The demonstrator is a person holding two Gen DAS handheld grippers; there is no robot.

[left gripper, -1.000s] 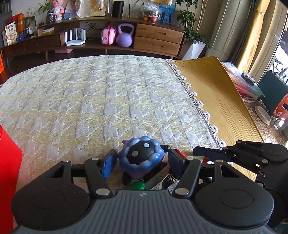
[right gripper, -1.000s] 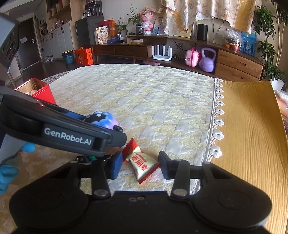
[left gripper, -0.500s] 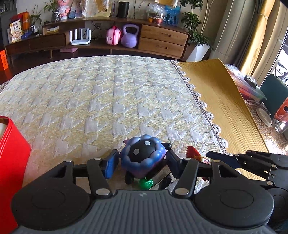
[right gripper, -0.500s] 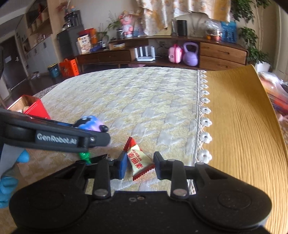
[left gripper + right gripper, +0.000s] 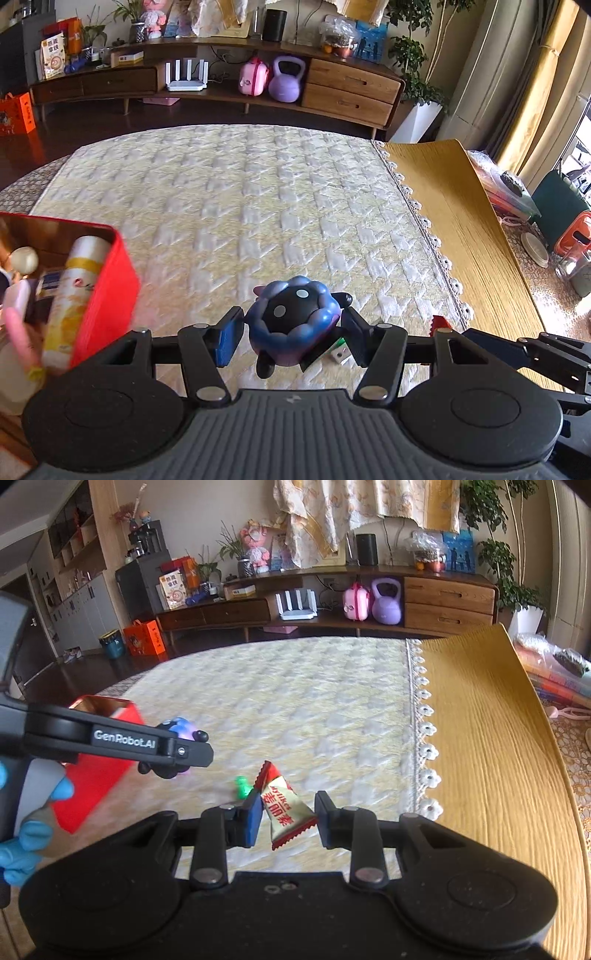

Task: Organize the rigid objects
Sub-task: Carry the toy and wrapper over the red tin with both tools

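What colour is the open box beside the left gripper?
Red outside, with a coppery metallic inside: the open tin box shows best in the left wrist view.

A purple kettlebell (image 5: 286, 79) and pink case (image 5: 253, 76) sit side by side on a wooden sideboard (image 5: 351, 90), beside a white router (image 5: 186, 76) and potted plants (image 5: 513, 572).

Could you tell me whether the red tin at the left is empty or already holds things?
It already holds things. The red tin is open-topped, and a yellow-and-white bottle and a small pale ball show inside.
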